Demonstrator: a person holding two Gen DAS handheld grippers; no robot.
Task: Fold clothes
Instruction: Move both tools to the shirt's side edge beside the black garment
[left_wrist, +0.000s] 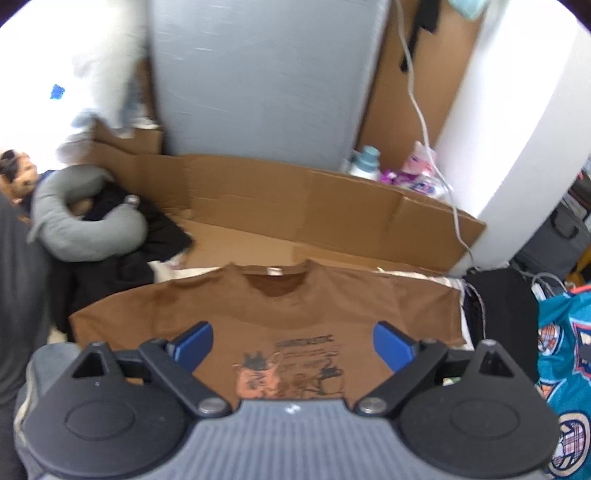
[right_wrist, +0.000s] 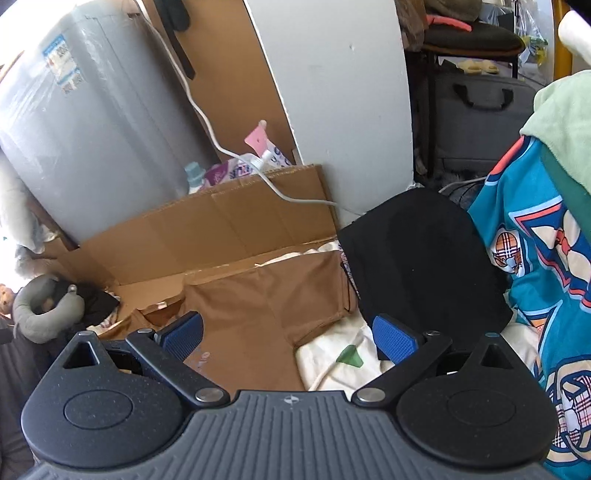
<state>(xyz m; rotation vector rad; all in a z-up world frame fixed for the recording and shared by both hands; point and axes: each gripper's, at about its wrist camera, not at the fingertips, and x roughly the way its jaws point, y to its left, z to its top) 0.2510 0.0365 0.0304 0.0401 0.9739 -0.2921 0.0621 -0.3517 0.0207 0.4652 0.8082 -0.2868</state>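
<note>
A: Grippers first. Left gripper: jaws spread wide, nothing between the blue pads. Right gripper: same, jaws apart, empty.

B: Shirt position?

A: Brown T-shirt lies flat, front up, directly under the left gripper, collar toward 12 o'clock. Printed graphic shows between the left jaws. In the right wrist view one sleeve of it sits between the jaws; its edge rests on a cream cloth at 5 o'clock from the sleeve.

B: Neighbours?

A: Black garment at 3 o'clock of the shirt, just beside the sleeve. Teal patterned fabric further toward 3 o'clock. Grey neck pillow on dark clothes at 10 o'clock.

B: Behind?

A: Flattened cardboard at 12 o'clock, beyond the collar. Then a grey wrapped panel, upright. White cable hangs down across the cardboard. Left view is somewhat blurred.
</note>
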